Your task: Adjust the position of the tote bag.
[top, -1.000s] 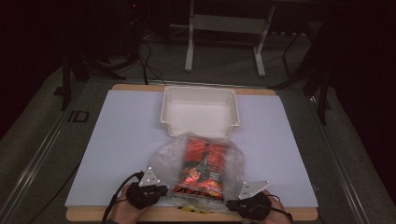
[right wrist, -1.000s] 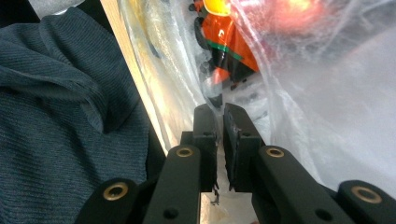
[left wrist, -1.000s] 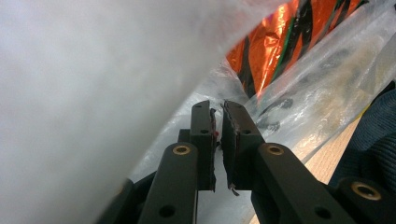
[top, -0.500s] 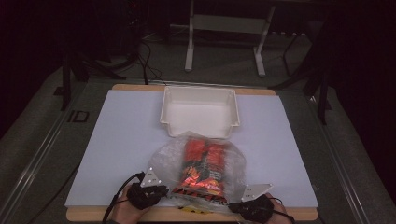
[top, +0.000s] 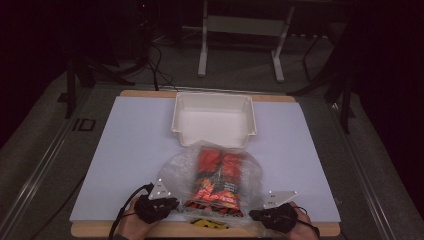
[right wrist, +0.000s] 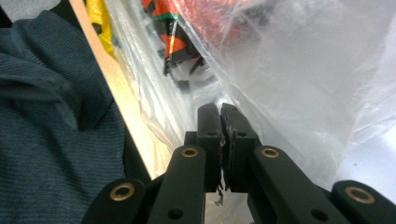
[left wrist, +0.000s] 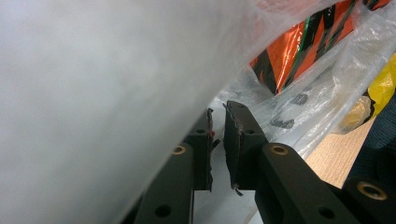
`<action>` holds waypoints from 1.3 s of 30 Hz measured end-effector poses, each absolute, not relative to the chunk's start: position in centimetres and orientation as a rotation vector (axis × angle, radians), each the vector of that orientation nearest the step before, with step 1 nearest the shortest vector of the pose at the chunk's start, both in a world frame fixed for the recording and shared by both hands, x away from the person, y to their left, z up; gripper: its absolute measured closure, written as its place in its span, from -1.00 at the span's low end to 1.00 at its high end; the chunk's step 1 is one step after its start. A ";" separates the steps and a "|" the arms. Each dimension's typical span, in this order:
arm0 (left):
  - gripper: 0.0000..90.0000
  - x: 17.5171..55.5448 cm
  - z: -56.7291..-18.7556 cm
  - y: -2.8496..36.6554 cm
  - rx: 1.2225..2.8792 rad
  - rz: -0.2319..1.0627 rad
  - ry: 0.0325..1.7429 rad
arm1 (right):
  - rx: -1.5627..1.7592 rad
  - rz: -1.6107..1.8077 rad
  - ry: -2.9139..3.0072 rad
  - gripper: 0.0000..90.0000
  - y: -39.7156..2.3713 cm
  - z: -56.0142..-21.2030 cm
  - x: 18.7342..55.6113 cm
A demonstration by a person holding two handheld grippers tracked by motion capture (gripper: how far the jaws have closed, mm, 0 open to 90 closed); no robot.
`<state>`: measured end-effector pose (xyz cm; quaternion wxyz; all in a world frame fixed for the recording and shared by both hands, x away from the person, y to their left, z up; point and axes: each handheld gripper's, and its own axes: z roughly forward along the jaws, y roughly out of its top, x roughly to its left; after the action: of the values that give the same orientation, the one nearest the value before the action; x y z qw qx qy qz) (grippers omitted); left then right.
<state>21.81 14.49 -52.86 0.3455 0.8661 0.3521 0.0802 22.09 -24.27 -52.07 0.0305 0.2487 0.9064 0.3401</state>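
Clear plastic bag (top: 215,182) lies on the near part of the white table sheet (top: 125,150), mouth toward the person, with an orange-red snack packet (top: 217,180) inside it. A white tray (top: 214,117) sits just beyond the bag's far end, apart from both grippers. A yellow packet (top: 207,223) peeks out at the bag's near edge, over the wooden table rim (top: 175,230). Left gripper (top: 172,202) sits at the bag's near-left corner; right gripper (top: 255,215) at its near-right corner, each held in a hand at the bottom of the high view. In the left gripper view the left gripper (left wrist: 218,112) shows its jaws drawn close with a narrow slit between the pads; the film of the bag (left wrist: 140,70) billows over the left jaw and crumples around the tips, but whether any of it is caught in the slit I cannot tell. Orange packet (left wrist: 299,51) lies beyond the tips, up and to the right, inside the bag. In the right gripper view the right gripper (right wrist: 219,108) has its jaws pressed together, having just closed, pads meeting on the bag's film (right wrist: 299,79), which rises taut from the tips. The packet (right wrist: 187,28) lies beyond, up and left; a blue-grey sleeve (right wrist: 51,116) stands at the left.
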 end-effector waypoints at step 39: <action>0.55 22.5 -52.9 14.9 2.238 0.238 0.836 | 0.907 1.021 2.641 0.97 -24.4 -52.3 25.3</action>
<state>22.48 14.91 -52.86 0.3620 0.8689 0.3245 0.0925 25.28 -24.37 -52.32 0.0839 0.3039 0.8852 0.3421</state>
